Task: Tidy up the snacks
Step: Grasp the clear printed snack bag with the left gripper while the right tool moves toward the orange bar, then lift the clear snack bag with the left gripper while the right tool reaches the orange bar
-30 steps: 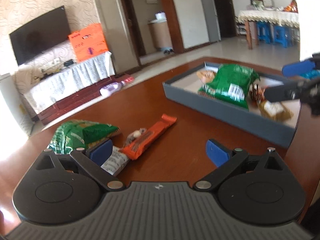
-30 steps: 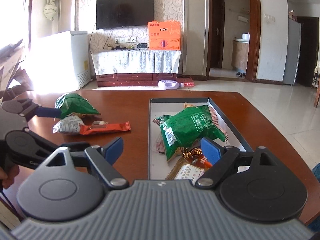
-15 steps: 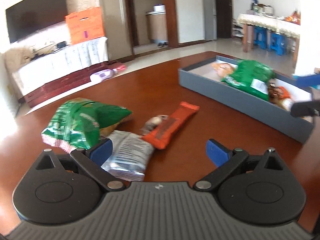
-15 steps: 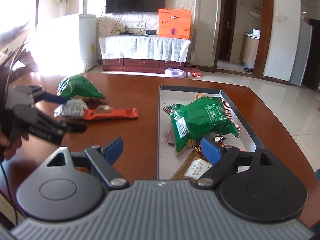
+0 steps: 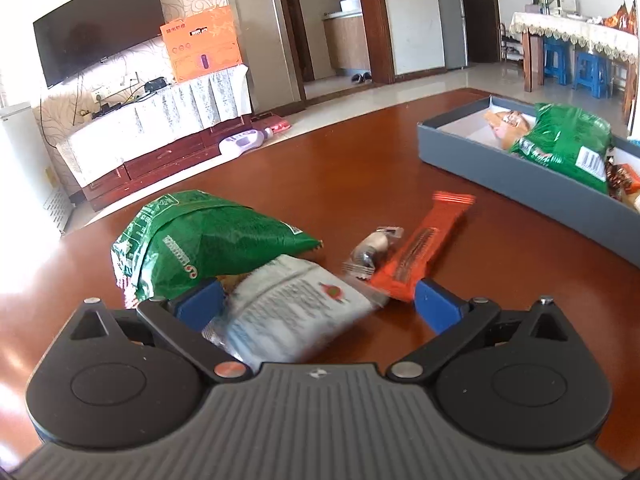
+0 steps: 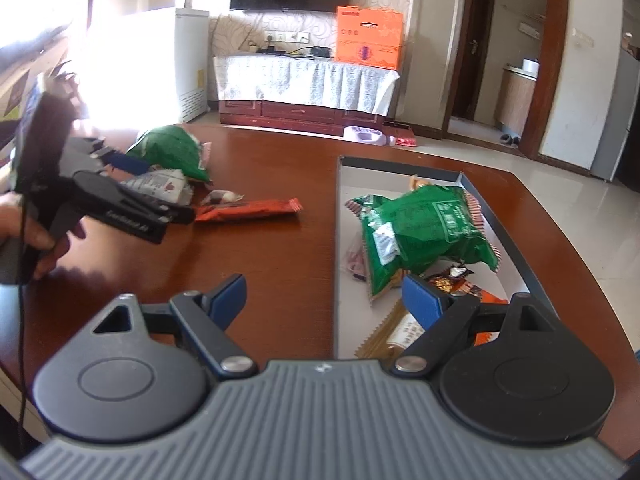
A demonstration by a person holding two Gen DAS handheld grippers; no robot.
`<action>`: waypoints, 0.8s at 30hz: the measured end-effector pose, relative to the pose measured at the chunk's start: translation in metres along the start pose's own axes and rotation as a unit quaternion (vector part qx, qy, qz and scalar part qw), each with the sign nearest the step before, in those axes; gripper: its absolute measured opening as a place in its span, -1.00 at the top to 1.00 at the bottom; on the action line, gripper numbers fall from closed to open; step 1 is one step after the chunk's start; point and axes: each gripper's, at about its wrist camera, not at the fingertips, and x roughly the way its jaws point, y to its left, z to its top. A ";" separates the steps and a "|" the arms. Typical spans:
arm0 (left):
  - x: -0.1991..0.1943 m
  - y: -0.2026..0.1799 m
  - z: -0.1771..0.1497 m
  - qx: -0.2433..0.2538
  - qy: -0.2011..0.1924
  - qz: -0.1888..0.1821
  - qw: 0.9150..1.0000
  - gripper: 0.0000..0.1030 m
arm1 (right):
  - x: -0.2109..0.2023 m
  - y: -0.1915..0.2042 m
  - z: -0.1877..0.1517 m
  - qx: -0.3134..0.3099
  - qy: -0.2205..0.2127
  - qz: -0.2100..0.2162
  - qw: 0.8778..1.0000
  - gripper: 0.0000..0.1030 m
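Observation:
My left gripper point(image 5: 320, 304) is open, its jaws on either side of a white-and-silver snack packet point(image 5: 288, 308) on the brown table. A green chip bag point(image 5: 200, 236) lies just behind it, a small silver candy point(image 5: 374, 250) and an orange bar point(image 5: 424, 240) to its right. The grey tray point(image 5: 520, 172) at the right holds another green bag point(image 5: 568, 140) and several small snacks. My right gripper point(image 6: 324, 300) is open and empty, low over the tray's near left edge point(image 6: 338, 280). The right wrist view shows the left gripper point(image 6: 140, 196) at the white packet point(image 6: 160, 184).
The table's rounded far edge point(image 5: 280, 144) drops to a tiled floor. A TV stand with a white cloth point(image 6: 304, 80), an orange box point(image 6: 368, 36) and a white bottle on the floor point(image 6: 364, 134) lie beyond. The person's hand point(image 6: 28, 236) holds the left gripper's handle.
My left gripper has moved forward and left toward the loose snacks, so the white packet now lies between its open jaws. My right gripper has drifted a little nearer the tray.

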 end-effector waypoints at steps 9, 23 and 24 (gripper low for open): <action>-0.016 -0.011 -0.006 0.046 0.005 -0.141 0.989 -0.74 | 0.007 0.012 0.007 0.006 0.006 0.015 1.000 -0.67; -0.033 -0.041 -0.005 0.032 0.020 -0.110 0.993 -0.82 | 0.008 0.016 0.010 0.089 -0.008 0.043 0.995 -0.66; -0.036 -0.044 -0.004 0.044 0.011 -0.110 0.993 -0.88 | 0.008 0.014 0.010 0.094 -0.008 0.042 0.995 -0.66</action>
